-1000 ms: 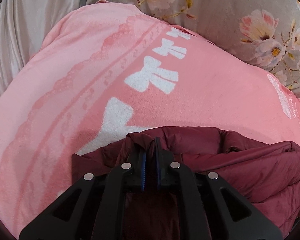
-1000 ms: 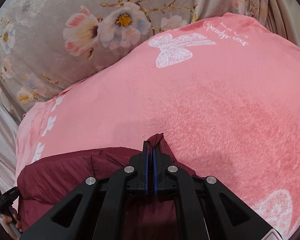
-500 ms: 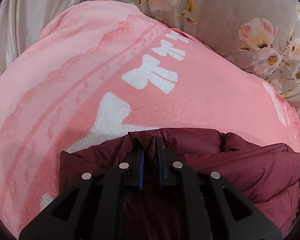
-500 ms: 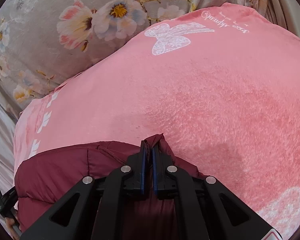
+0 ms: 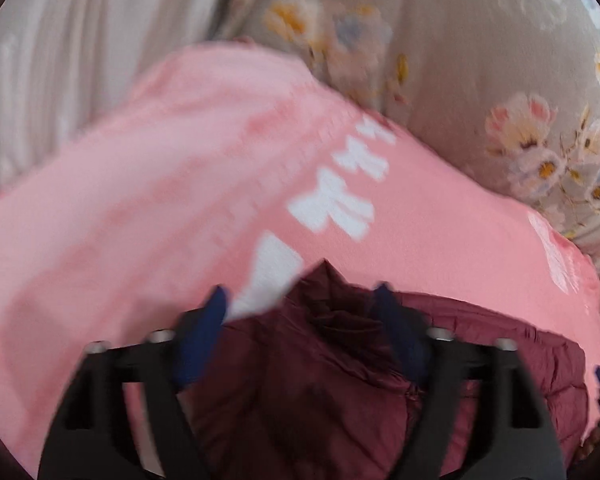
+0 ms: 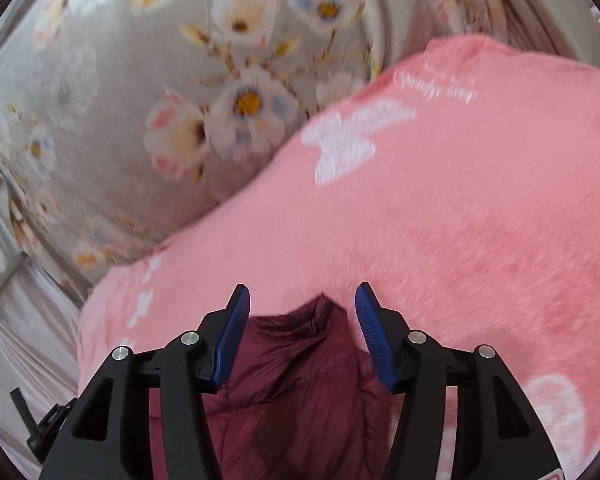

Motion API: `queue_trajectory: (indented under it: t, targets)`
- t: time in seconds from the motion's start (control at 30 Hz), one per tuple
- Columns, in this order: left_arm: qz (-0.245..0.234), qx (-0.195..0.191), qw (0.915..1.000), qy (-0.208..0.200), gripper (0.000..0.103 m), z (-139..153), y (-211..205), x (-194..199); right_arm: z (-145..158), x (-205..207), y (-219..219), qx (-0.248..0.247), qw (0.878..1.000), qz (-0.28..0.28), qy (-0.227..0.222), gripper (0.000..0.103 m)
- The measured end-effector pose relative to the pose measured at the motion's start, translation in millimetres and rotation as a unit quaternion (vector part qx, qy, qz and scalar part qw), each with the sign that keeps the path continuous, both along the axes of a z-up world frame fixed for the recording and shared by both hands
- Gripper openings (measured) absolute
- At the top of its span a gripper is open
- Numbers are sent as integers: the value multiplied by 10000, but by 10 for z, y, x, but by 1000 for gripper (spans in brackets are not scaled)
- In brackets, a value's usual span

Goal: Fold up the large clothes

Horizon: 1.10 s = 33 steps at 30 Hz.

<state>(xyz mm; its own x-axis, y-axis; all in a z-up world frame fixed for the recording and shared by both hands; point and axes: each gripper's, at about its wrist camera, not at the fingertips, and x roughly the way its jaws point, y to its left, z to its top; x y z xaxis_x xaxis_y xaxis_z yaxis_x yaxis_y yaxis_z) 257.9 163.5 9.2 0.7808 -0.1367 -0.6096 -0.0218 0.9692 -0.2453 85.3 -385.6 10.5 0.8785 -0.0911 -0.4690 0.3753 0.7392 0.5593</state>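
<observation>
Maroon quilted puffer jacket (image 5: 340, 380) is lying on the pink fleece blanket with white bow prints (image 5: 160, 200), and in the left wrist view you are looking at it through heavy blur. Your left gripper (image 5: 300, 296) is opening, its blue pads standing clear on either side of a raised peak of jacket fabric, pressing on nothing. Beyond the blanket, a grey floral bedspread (image 5: 480, 80) is showing, with pale pleated cloth (image 5: 60, 60) at the far left.

In the right wrist view, your right gripper (image 6: 302, 300) is opening too; a puckered tip of the jacket (image 6: 300, 380) is sitting between the pads, untouched by either. The blanket (image 6: 460, 220) is spreading ahead of the jacket, the bedspread (image 6: 140, 100) behind it.

Expect the jacket to be light, puffy and slick-shelled, likely springing back out of a fold. Pinching at seams, hem or collar edge should be holding better than smooth panels. The plush blanket is probably offering grip underneath.
</observation>
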Motion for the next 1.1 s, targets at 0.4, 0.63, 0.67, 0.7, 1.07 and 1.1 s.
queue_trajectory:
  t: [0.4,0.63,0.67,0.7,1.07,1.1]
  targets:
    - [-1940,475,9781,589,80,369,-1094,-339,309,558,1596,-1364,9636,2054,1030,46]
    - [-1922,813,9717,1104,75,-125,-1507,-20,47,1091,1891,-1489,9451,2394,1655,41]
    - [-1906,890,9717,1077,75,-148,-1533,21,12,1147,1906,-1577,9423,2400,1721,41]
    - [-1896,973,9714,1045,76,-160,-1560,50,-19,1173,1892,-1614,9412,2393,1757,41]
    - [-1657,1015,9772,861,81,-391,-1575,243,-294,1426,1897,-1601,9426,2306,1811,32]
    - [-1638,1045,9773,844,82,-403,-1586,240,-306,1432,1904,-1623,9424,2298,1810,32]
